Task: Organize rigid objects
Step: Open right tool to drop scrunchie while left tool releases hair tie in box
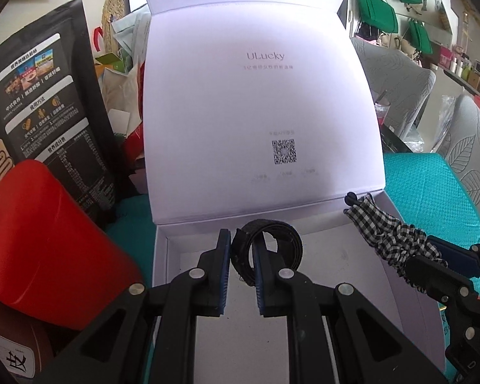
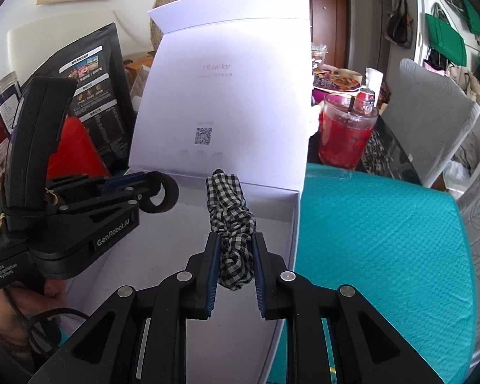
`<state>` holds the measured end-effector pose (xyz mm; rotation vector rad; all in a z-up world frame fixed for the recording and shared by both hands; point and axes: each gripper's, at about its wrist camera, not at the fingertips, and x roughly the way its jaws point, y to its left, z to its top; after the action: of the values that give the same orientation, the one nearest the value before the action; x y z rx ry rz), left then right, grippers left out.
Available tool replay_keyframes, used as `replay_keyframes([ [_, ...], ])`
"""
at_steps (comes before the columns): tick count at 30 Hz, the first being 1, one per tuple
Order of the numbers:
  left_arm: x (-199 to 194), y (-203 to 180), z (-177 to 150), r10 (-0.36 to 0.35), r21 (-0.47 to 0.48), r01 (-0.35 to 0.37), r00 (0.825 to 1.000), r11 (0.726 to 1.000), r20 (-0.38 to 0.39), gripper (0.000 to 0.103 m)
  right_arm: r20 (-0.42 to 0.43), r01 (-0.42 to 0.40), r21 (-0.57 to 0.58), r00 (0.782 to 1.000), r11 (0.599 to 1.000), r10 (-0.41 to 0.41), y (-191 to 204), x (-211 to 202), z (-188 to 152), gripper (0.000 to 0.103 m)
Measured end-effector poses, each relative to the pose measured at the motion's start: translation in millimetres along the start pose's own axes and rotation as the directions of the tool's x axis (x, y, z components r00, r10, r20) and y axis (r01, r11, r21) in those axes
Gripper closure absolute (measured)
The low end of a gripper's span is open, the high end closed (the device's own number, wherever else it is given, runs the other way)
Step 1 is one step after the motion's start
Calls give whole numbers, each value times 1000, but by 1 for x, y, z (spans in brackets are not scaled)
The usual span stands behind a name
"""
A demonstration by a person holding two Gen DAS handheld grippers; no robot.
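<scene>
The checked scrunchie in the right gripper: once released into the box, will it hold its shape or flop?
The checked scrunchie is gathered fabric bunched between the right gripper fingers, so it is probably soft and light. It would likely flop flat in the white box, not roll.

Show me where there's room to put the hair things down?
The white box floor is bare between its walls, below the raised lid. The teal cloth right of the box is bare too. Left of it is crowded: black bag, red carton.
</scene>
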<state>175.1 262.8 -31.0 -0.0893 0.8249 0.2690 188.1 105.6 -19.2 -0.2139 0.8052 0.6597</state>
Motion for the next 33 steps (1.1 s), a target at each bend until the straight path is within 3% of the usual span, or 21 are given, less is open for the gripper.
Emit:
replay_keyframes([
  [10,6,0,0,-24,-29,21,996,999,-81,89,-13,62,-8,998,998,-62,-1,-4,0,80],
  [18,-7,-7,2,1,-16,-2,998,1000,-60,86,-14,94,21,996,995,-93,-9,-16,-5,80],
  [21,-15,-9,3,13,-12,-13,999,1000,-42,76,-7,101,26,995,995,-101,-10,-23,-5,80],
  [23,-21,-9,5,25,-9,-26,999,1000,-31,56,-1,105,28,994,994,-105,-10,-29,-5,80],
  [25,-27,-9,7,36,-3,-36,999,999,-16,45,5,109,28,994,994,-109,-10,-35,-6,79],
  [33,-61,-12,10,44,11,-44,998,999,50,41,47,125,37,991,991,-127,-10,-62,-7,76],
])
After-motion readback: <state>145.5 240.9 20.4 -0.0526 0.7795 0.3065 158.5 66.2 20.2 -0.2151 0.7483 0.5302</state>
